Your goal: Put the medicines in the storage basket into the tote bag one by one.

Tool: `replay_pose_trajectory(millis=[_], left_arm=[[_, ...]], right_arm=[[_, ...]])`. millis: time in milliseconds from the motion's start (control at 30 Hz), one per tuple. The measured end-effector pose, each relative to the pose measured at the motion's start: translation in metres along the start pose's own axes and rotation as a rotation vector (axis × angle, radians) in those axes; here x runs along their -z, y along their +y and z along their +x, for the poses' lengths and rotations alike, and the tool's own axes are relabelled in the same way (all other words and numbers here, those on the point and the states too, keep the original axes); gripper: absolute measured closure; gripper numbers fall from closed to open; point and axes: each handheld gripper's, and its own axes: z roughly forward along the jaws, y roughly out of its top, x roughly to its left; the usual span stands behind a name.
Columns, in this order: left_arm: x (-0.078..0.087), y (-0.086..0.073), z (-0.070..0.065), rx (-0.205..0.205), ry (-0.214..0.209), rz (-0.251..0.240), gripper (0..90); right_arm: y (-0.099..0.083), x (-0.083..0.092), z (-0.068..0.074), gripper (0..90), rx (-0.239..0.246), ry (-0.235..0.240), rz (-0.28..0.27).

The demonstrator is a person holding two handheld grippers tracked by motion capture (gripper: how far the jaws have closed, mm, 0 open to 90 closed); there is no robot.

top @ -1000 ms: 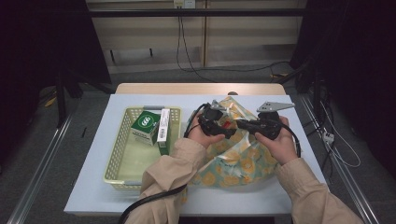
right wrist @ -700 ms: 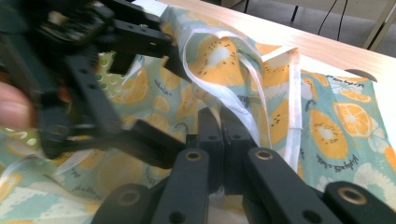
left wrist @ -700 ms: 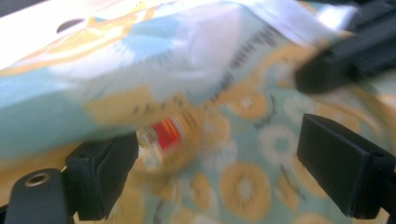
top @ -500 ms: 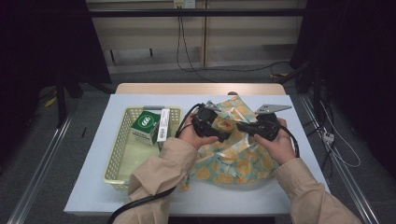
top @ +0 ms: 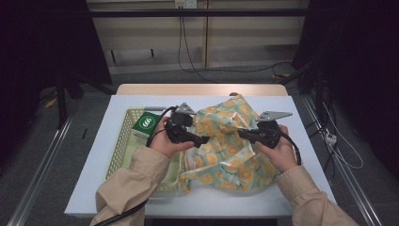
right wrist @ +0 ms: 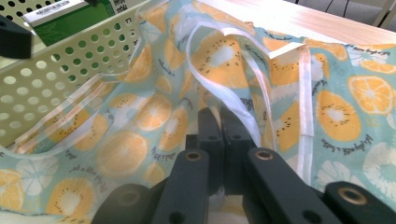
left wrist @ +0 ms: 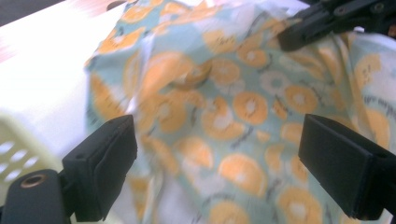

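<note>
A cloth bag point(top: 226, 155) printed with orange slices on pale green lies crumpled mid-table. My right gripper point(top: 242, 133) is shut on a fold of the cloth bag point(right wrist: 140, 116), just below its white strap point(right wrist: 224, 88); in the right gripper view the gripper point(right wrist: 219, 122) has its jaws pressed together. My left gripper point(top: 201, 137) sits at the bag's left side. In the left gripper view this gripper point(left wrist: 219, 156) is wide open, with the cloth point(left wrist: 224, 107) ahead between the jaws and apart from them. The right gripper point(left wrist: 327, 18) shows at the top right.
A pale perforated basket point(top: 123, 141) stands left of the bag, touching it, with a green box point(top: 146, 123) inside. The basket's wall point(right wrist: 60, 79) and the green box point(right wrist: 70, 18) are close to the cloth. Bare white table point(top: 306, 141) lies right of the bag.
The left gripper has drawn away leftward from the right one and now stands open. The bag has sunk lower and spread out. The right gripper dropped slightly.
</note>
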Motion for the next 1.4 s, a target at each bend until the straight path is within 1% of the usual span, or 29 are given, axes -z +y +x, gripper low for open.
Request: replay_pose_trajectory(millis=[33,67,133,200,267,433,467,600,633,700,800,833,867,933,1000,1033,1067,1100,1133,1167,1200,1267,1367,1400], left_arm=[[0.004,-0.002,0.002,0.005,-0.001,-0.004,11.4],[0.008,-0.005,0.005,-0.001,0.001,-0.002,11.4],[0.018,-0.011,0.013,0.009,0.023,-0.001,11.4],[0.028,-0.018,0.023,0.018,0.051,0.002,11.2],[0.036,-0.025,0.031,0.044,0.059,-0.002,11.2],[0.053,-0.037,0.049,0.075,0.101,-0.017,11.0],[0.056,-0.039,0.052,0.082,0.107,-0.019,10.9],[0.066,-0.043,0.06,0.082,0.136,-0.014,10.9],[0.068,-0.045,0.062,0.09,0.144,-0.011,10.9],[0.073,-0.047,0.067,0.091,0.157,-0.02,10.8],[0.08,-0.052,0.075,0.11,0.179,-0.029,10.8],[0.081,-0.054,0.078,0.123,0.189,-0.037,10.8],[0.082,-0.055,0.082,0.123,0.199,-0.038,10.8],[0.083,-0.06,0.09,0.149,0.211,-0.041,10.9],[0.082,-0.064,0.097,0.155,0.237,-0.03,10.9],[0.081,-0.066,0.099,0.163,0.242,-0.026,10.9],[0.078,-0.068,0.101,0.165,0.265,-0.016,10.9],[0.076,-0.07,0.104,0.164,0.26,-0.01,10.8],[0.073,-0.072,0.105,0.168,0.267,-0.003,10.8],[0.071,-0.073,0.107,0.16,0.274,0.014,10.8],[0.068,-0.074,0.108,0.17,0.271,0.02,10.8],[0.064,-0.075,0.109,0.165,0.277,0.041,10.9],[0.059,-0.075,0.111,0.152,0.302,0.055,10.9],[0.057,-0.075,0.112,0.153,0.303,0.057,10.8]], right_arm=[[0.0,0.0,0.0,89.0,0.002,0.0,-0.002],[0.0,0.0,0.0,89.0,0.002,0.001,-0.001],[-0.001,-0.001,0.0,89.0,0.0,0.002,-0.006],[-0.003,-0.001,0.0,89.0,-0.004,0.001,-0.005],[-0.004,-0.001,0.0,89.0,-0.006,0.001,-0.004],[-0.007,-0.002,-0.001,89.0,-0.017,0.005,-0.014],[-0.007,-0.002,-0.001,89.1,-0.017,0.005,-0.012],[-0.007,-0.002,-0.001,89.1,-0.013,0.005,-0.01],[-0.007,-0.002,-0.002,89.0,-0.013,0.004,-0.011],[-0.008,-0.001,-0.002,89.0,-0.016,0.006,-0.012],[-0.009,-0.001,-0.002,89.0,-0.014,0.003,-0.007],[-0.009,0.0,-0.002,89.0,-0.013,0.003,-0.007],[-0.009,0.0,-0.001,89.0,-0.012,0.003,-0.006],[-0.009,0.001,-0.001,89.0,-0.014,0.001,-0.009],[-0.009,0.001,-0.001,89.0,-0.014,0.002,-0.011],[-0.009,0.002,-0.001,89.0,-0.012,0.002,-0.01],[-0.009,0.002,-0.001,89.0,-0.01,0.002,-0.01],[-0.009,0.002,-0.002,89.1,-0.01,0.003,-0.01],[-0.009,0.002,-0.002,89.0,-0.011,0.003,-0.01],[-0.009,0.003,-0.002,89.0,-0.011,0.002,-0.011],[-0.009,0.003,-0.002,89.0,-0.012,0.002,-0.011],[-0.009,0.003,-0.002,89.0,-0.012,0.003,-0.009],[-0.009,0.002,-0.002,89.0,-0.013,0.004,-0.012],[-0.009,0.002,-0.002,89.0,-0.014,0.006,-0.012]])
